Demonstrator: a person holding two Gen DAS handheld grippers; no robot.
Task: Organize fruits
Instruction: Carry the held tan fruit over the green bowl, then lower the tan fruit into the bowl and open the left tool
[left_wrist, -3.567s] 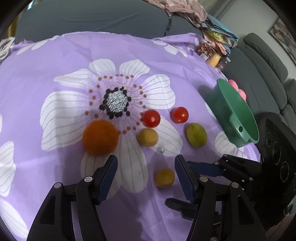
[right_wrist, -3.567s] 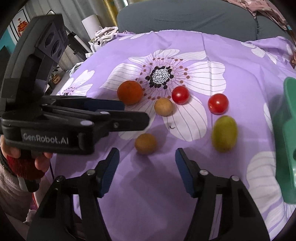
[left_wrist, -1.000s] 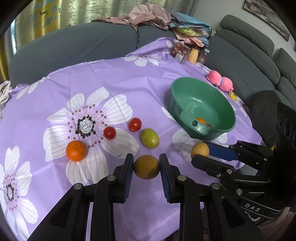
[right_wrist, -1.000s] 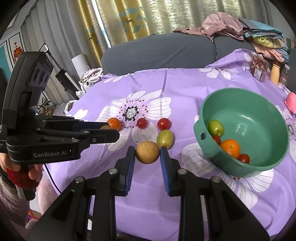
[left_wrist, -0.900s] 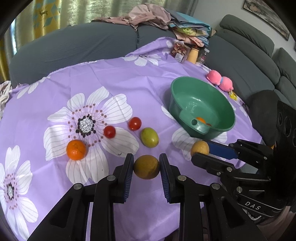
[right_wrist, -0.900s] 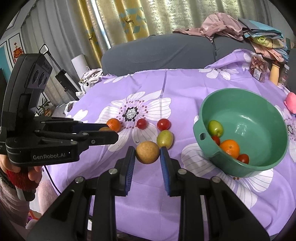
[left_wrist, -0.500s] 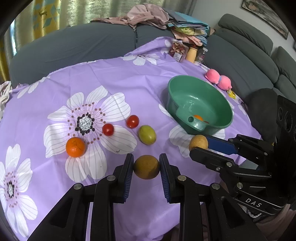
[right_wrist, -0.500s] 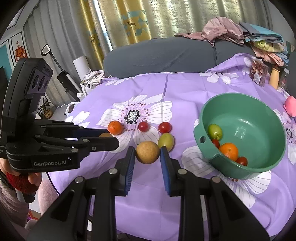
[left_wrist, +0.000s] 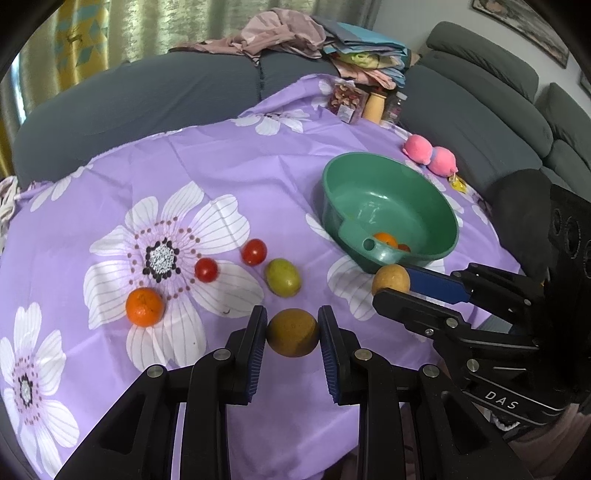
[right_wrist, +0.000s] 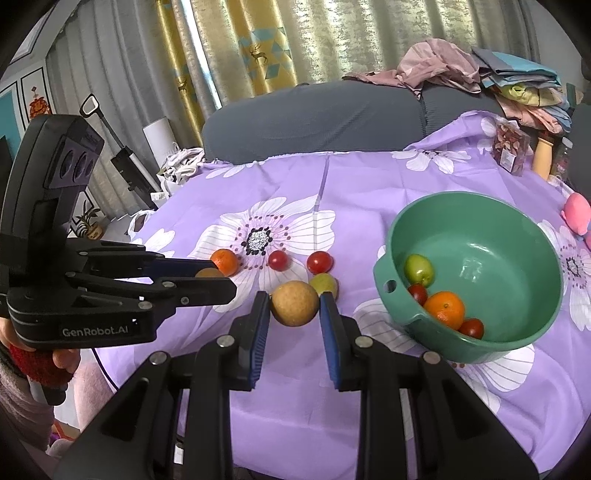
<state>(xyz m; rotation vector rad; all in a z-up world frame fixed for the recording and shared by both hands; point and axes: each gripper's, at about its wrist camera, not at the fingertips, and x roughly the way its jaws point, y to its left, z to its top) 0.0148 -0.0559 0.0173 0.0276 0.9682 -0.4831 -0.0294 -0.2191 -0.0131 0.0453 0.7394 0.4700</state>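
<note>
- Brown round fruit (left_wrist: 292, 332) is clamped in the left gripper (left_wrist: 291, 334); a paler one (right_wrist: 294, 302) in the right gripper (right_wrist: 294, 314).
- Both, on the cloth seconds ago, are now carried above it, near the green bowl (right_wrist: 517, 343).
- Four fruits (left_wrist: 283, 277) are left on the cloth.

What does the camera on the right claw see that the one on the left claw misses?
Only the right view looks down into the green bowl, showing a green fruit, a tangerine and two tomatoes. Only the left view shows the whole pink plush toy beyond the bowl. Both show the purple flowered cloth, a loose tangerine, and each claw shut on a brown round fruit.
</note>
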